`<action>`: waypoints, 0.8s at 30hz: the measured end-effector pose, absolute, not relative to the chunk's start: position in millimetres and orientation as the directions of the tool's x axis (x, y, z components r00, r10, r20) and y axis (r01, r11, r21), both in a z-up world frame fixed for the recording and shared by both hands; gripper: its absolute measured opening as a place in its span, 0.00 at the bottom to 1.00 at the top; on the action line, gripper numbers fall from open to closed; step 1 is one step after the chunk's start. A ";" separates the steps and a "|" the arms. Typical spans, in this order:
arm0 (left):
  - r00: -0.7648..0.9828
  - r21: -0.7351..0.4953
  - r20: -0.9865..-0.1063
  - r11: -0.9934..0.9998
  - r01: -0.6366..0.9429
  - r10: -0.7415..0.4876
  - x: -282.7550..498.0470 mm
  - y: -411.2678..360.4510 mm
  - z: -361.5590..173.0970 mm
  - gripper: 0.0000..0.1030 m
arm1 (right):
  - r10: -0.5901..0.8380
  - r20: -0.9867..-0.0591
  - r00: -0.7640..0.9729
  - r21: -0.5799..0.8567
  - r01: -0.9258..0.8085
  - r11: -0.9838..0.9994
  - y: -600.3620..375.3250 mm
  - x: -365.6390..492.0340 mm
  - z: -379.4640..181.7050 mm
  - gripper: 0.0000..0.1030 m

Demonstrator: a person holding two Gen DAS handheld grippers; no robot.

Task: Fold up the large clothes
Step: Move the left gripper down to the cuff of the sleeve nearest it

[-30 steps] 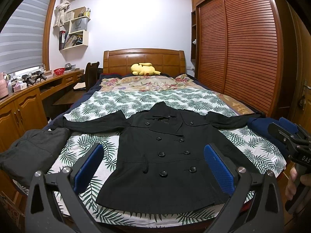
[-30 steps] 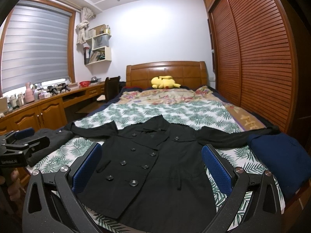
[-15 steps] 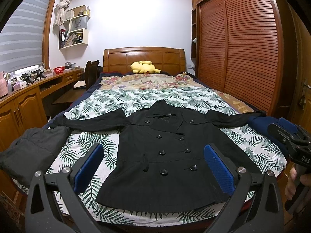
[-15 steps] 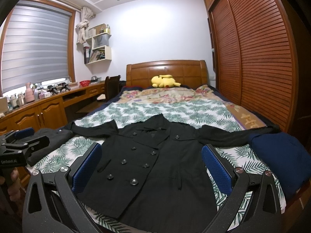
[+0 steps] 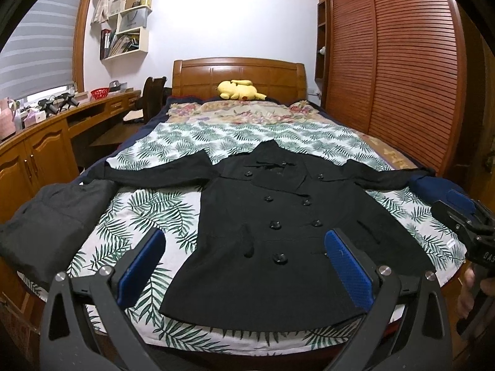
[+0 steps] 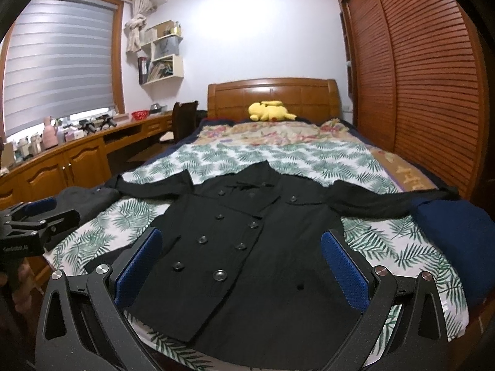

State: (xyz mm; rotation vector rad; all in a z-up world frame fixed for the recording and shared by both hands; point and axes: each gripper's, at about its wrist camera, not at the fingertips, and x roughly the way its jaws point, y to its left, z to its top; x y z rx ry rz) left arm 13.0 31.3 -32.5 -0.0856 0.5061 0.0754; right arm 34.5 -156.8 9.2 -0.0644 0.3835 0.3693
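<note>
I see the coat [image 5: 278,222] lying flat on the bed [image 5: 148,213], sleeves spread, no fold made yet. My left claw [image 5: 244,262] and right claw [image 6: 241,266] hover spread wide, empty; all folding remains.

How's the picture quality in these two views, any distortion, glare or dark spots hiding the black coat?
Left wrist view: strong fisheye bending of the wardrobe, black corner vignette, black coat sharp but its folds lost in the dark cloth. Right wrist view: same barrel curve, the window blind bright yet not blown out, coat slightly softer, no glare.
</note>
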 end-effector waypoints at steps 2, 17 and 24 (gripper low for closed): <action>0.867 -0.063 -0.496 0.993 -0.100 0.056 15.1 35.6 -36.9 1.00 | 0.345 -0.387 0.855 0.011 -0.370 0.929 -152.4 37.9 5.3 1.00; 0.828 -0.051 -0.553 0.988 -0.143 0.091 33.0 68.4 -69.6 1.00 | 0.379 -0.428 0.821 0.019 -0.411 0.911 -135.3 65.1 -16.2 1.00; 0.810 -0.042 -0.575 0.986 -0.163 0.110 51.1 85.7 -84.5 1.00 | 0.390 -0.451 0.803 0.020 -0.427 0.904 -126.5 89.7 -33.2 1.00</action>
